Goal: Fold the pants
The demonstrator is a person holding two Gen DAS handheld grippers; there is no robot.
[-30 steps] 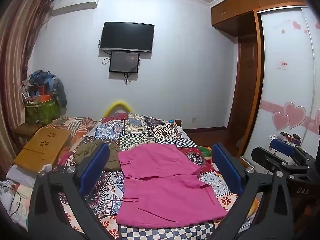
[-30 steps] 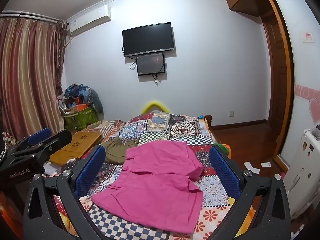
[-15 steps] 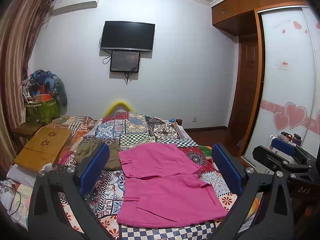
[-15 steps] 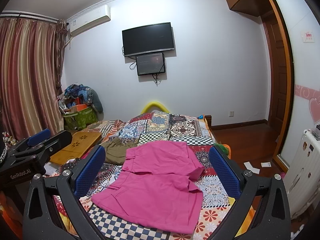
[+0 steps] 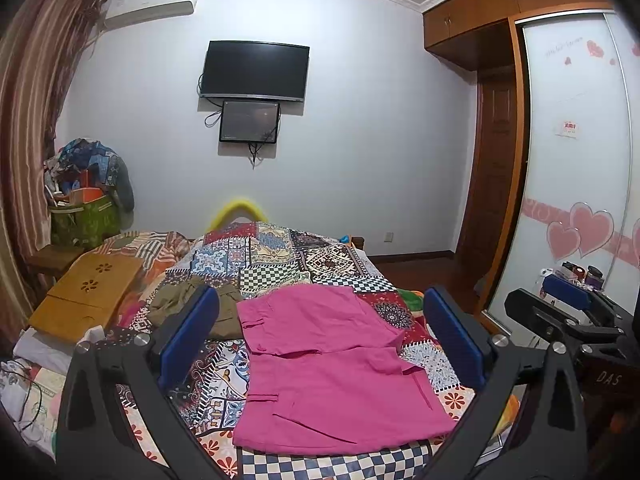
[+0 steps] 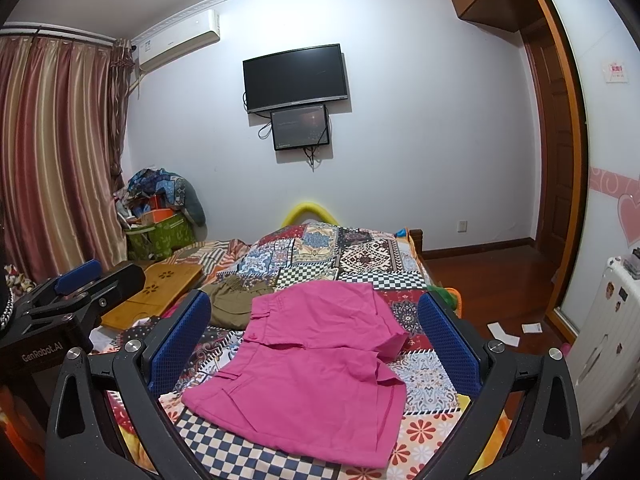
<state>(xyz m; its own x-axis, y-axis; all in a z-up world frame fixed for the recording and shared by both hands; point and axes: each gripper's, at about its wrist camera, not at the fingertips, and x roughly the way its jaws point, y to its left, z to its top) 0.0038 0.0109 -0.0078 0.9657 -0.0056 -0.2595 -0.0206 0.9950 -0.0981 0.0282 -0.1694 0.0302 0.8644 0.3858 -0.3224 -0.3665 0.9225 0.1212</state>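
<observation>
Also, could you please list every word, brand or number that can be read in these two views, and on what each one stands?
"GenRobot.AI": on the body of the left gripper, seen in the right wrist view.
"DAS": on the body of the right gripper, seen in the left wrist view.
Red-and-white sticker on the wardrobe door: print too small to read.
Air conditioner label: too blurred to read.
Television logo: too small to read.

open air above pink pants [image 5: 336, 364] on bed [image 5: 280, 252]. olive garment [image 5: 188, 304] just left of them, wooden lap tray [image 5: 88, 296] farther left. left gripper [image 5: 320, 340], right gripper [image 6: 316, 344] jaws spread, clear of cloth.
</observation>
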